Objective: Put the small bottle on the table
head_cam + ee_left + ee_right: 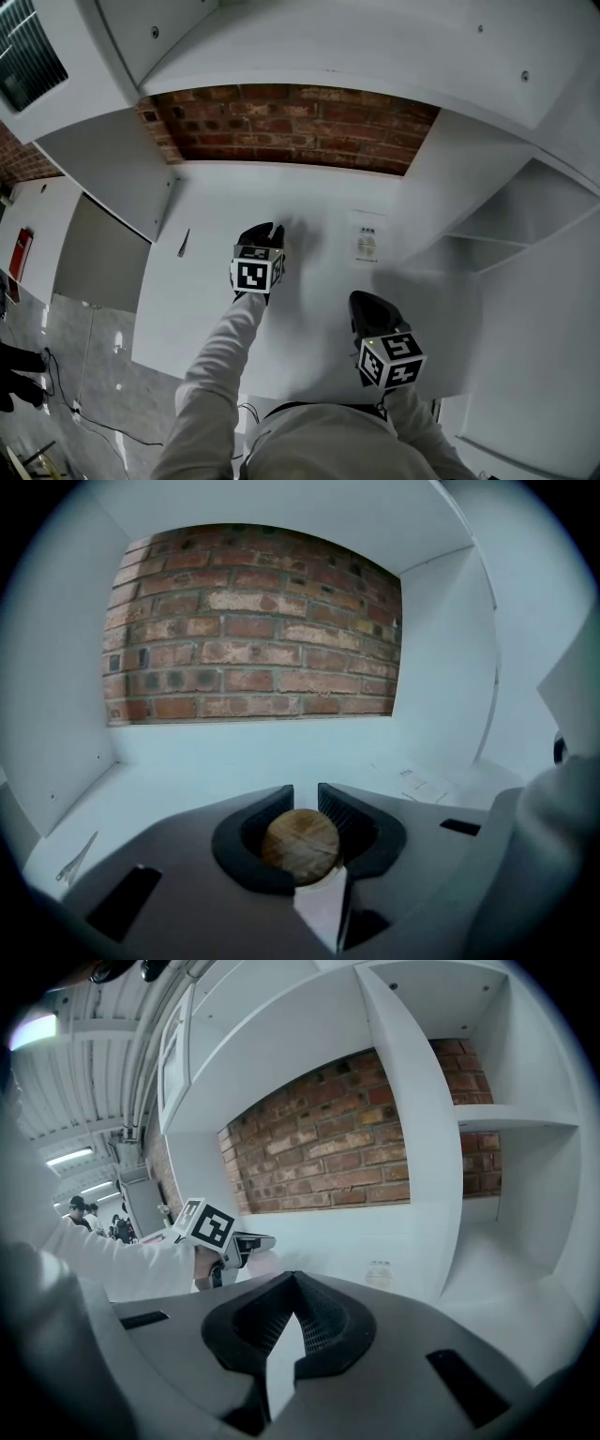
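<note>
Small bottle point(300, 846): round brown wood-grain top; between left gripper point(306, 799) jaws

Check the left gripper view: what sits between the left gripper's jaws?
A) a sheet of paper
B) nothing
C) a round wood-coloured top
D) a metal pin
C: the left gripper has its jaws closed around a round wooden top, which looks like the small bottle's stopper seen end-on. It fills the hollow between the dark pads.
</note>
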`<state>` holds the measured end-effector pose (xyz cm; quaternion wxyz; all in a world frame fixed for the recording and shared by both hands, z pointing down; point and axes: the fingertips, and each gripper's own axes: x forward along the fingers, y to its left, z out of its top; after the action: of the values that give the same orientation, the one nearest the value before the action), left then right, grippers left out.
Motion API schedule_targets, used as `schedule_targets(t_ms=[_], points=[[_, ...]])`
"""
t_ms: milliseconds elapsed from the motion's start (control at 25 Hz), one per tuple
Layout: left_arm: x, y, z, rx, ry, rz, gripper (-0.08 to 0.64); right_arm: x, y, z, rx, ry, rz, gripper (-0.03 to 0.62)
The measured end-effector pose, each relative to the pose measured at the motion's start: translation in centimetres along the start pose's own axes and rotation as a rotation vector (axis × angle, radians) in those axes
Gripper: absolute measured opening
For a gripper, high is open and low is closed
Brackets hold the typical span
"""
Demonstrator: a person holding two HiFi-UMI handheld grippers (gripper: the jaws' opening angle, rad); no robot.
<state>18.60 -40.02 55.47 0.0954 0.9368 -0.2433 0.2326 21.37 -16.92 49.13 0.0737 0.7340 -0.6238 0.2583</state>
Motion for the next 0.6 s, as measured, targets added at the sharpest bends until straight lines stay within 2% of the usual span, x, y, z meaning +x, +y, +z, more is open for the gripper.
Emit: schedule_targets(t_ms=[200, 320, 400, 600], points=[[1.2, -0.5, 0.8, 0.076, 0.027, 0.007, 0.092, 0.2, -0.3, 0.0, 0.002, 0.004, -0.003, 0.028], [3.3, -0.8, -0.1, 0.098, 0.018, 0.000, 0.094, 0.3, -0.4, -0.1, 0.007, 0.006, -0.004, 0.028], [4.2, -1.4, -0.8, 0.113, 0.045, -0.015, 0.094, 0.4, -0.6, -0.1, 0.008, 0.007, -0.005, 0.028], [5.5, -2.4, -1.0, 0.226, 0.092, -0.009, 0.094, 0.7, -0.9, -0.3, 0.003, 0.014, -0.008, 0.028]])
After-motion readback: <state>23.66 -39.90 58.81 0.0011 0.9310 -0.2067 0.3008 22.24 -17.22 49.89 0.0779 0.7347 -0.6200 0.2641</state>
